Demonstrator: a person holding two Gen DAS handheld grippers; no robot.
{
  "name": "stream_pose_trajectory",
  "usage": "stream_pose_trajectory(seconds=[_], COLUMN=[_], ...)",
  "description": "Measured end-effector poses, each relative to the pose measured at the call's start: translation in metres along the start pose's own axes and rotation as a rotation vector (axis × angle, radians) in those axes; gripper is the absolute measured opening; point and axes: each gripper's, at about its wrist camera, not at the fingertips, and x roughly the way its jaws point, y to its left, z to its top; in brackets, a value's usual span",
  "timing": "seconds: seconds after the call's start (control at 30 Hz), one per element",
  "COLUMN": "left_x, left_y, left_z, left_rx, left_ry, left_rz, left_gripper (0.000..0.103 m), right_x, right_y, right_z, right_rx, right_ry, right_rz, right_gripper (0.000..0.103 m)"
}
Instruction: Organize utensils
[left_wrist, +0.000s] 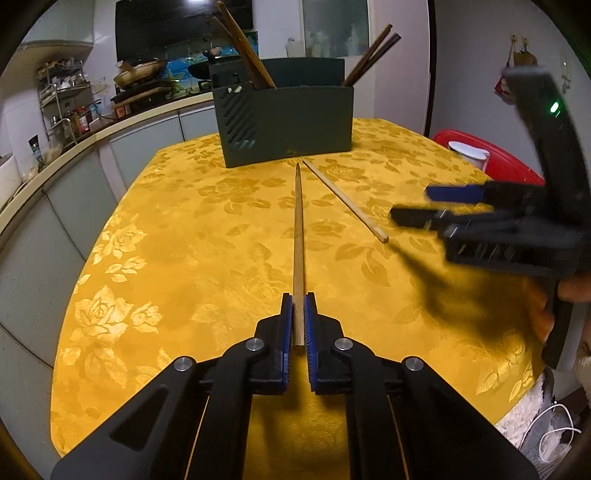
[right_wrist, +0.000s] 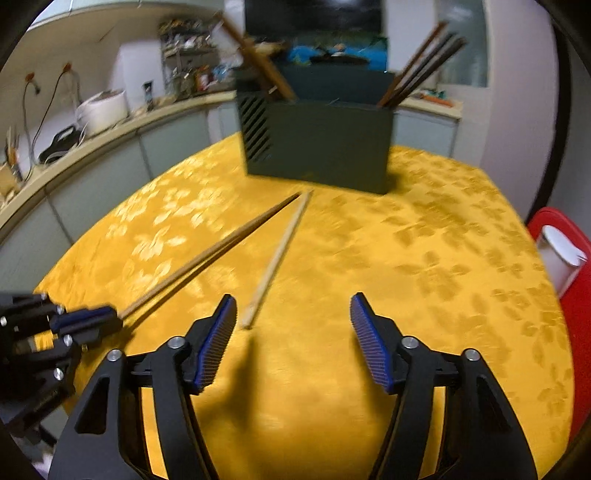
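My left gripper (left_wrist: 298, 306) is shut on the near end of a light wooden chopstick (left_wrist: 298, 236) that runs straight toward the dark green utensil holder (left_wrist: 288, 125). A second pale chopstick (left_wrist: 343, 199) lies loose on the yellow cloth to its right. In the right wrist view my right gripper (right_wrist: 293, 332) stands open just above the cloth, with the loose chopstick's (right_wrist: 277, 258) near end beside its left finger, outside the jaws. The left gripper (right_wrist: 107, 317) shows there at the left, holding its chopstick (right_wrist: 207, 258). The holder (right_wrist: 321, 144) has brown chopsticks standing in both ends.
The round table (left_wrist: 147, 236) wears a yellow floral cloth. A red stool (left_wrist: 517, 162) with a white cup (left_wrist: 469, 155) stands off its right side. A kitchen counter (left_wrist: 92, 136) with racks, bottles and pans curves behind on the left.
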Motion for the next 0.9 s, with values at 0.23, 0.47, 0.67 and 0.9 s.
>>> stream_pose_trajectory(seconds=[0.23,0.47,0.67,0.9], left_x=[-0.002,0.000,0.000,0.000], left_y=[0.005,0.009,0.009,0.011], left_z=[0.003,0.004,0.004,0.003], left_rx=[-0.016,-0.029,-0.028,-0.033], left_ry=[-0.006,0.002,0.000,0.000], left_rz=[0.010,0.019,0.023,0.035], left_gripper=[0.006,0.006,0.006,0.006], right_x=[0.024,0.025,0.023,0.020], right_y=[0.016,0.020,0.019,0.012], right_z=[0.003,0.004,0.002,0.002], right_rx=[-0.025,-0.035,-0.028,-0.005], right_ry=[0.085,0.088,0.074,0.088], right_rz=[0.007,-0.011,-0.005,0.014], right_gripper=[0.037,0.020,0.011,0.008])
